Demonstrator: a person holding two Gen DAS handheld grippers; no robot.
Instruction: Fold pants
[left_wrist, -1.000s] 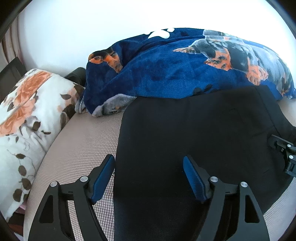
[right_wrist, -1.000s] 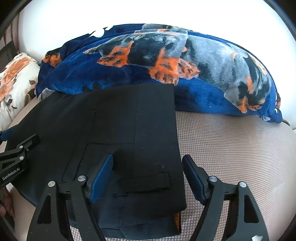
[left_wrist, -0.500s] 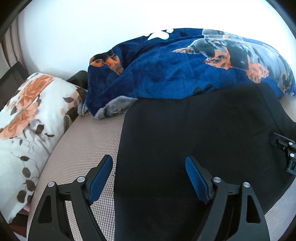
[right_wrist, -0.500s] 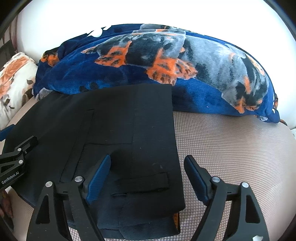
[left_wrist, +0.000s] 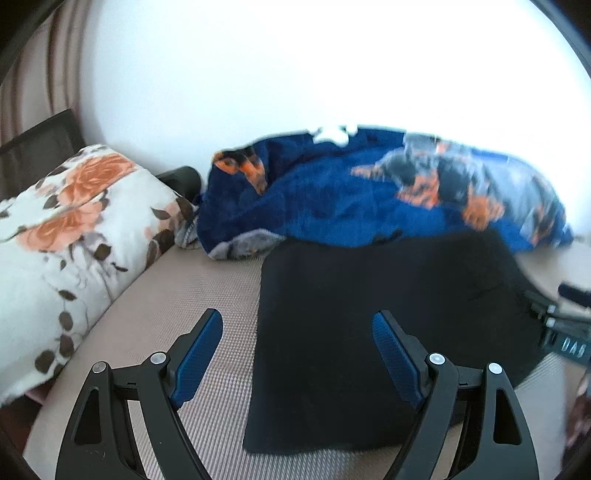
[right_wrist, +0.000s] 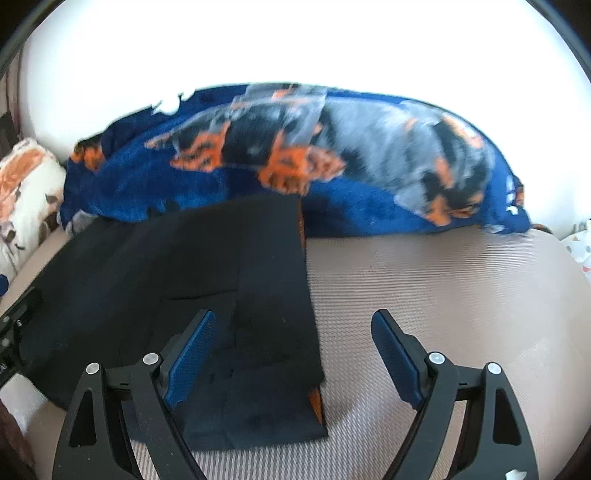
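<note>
The black pants lie folded flat in a rectangle on the beige woven bed surface. In the right wrist view the pants show their waistband end with an orange inner edge at the right side. My left gripper is open and empty, raised above the pants' left edge. My right gripper is open and empty, raised above the pants' right edge. The right gripper's body shows at the right edge of the left wrist view.
A blue fleece blanket with a dog print is bunched along the white wall behind the pants, also in the right wrist view. A floral pillow lies at the left. Bare beige bed surface extends right of the pants.
Both grippers have lifted and pulled back from the pants, so the pants look smaller and lower. Both stay open. The pants have not moved.
</note>
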